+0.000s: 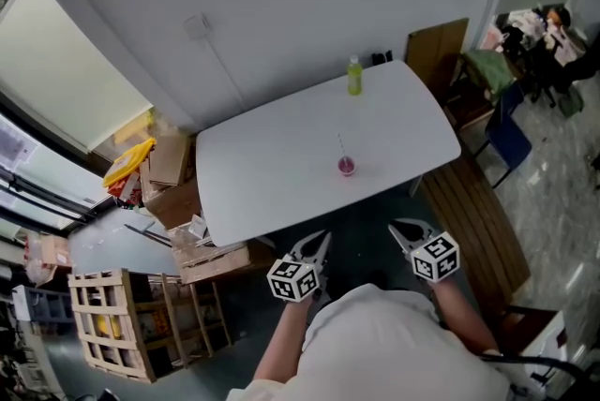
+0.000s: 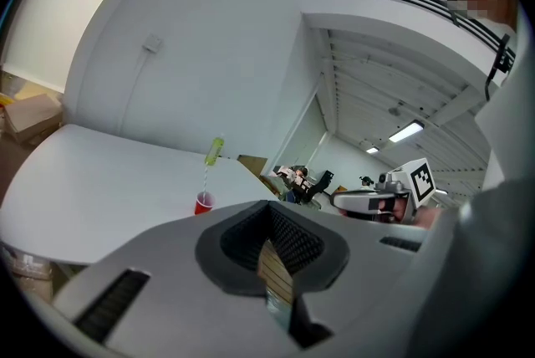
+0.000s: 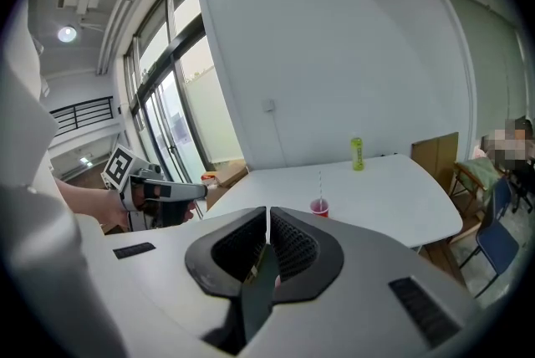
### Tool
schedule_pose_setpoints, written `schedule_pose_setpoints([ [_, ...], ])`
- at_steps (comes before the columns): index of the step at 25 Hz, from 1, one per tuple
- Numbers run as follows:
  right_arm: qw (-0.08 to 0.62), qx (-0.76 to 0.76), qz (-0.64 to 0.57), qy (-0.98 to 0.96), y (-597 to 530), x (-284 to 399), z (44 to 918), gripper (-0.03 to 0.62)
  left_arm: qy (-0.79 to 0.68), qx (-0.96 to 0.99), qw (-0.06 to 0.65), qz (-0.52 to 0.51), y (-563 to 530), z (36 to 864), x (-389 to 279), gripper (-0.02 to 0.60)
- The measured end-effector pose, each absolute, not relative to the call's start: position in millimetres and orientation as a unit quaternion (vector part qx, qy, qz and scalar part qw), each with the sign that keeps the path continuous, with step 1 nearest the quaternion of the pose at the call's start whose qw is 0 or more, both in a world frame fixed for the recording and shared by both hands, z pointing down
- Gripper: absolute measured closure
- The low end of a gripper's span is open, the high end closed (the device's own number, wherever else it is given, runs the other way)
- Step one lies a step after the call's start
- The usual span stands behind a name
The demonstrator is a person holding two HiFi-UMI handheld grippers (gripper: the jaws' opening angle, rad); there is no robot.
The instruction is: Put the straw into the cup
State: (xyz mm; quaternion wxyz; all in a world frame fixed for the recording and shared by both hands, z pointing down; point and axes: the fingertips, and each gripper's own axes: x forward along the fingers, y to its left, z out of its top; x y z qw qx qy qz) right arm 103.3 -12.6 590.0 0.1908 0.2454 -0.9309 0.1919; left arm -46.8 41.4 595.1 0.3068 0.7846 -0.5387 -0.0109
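Observation:
A small red cup stands near the middle of the white table, and a thin white straw stands upright in it. The left gripper view shows the cup and straw far ahead; the right gripper view also has the cup and straw. My left gripper and right gripper hang below the table's near edge, close to the person's body. On each the jaws are shut, with nothing between them. In the gripper views, the left gripper and right gripper point toward the table.
A green bottle stands at the table's far edge. Cardboard boxes and a wooden crate crowd the floor at the left. A wooden bench, a blue chair and a leaning board are at the right.

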Motion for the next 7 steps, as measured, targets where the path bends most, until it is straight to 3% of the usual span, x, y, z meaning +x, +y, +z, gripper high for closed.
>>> schedule_pose_setpoints([
  [7, 0.187, 0.234, 0.191, -0.935, -15.3, 98.7, 587.1, 0.554, -0.531, 0.791, 0.304, -0.003, 38.7, 594.2, -38.9, 0.58],
])
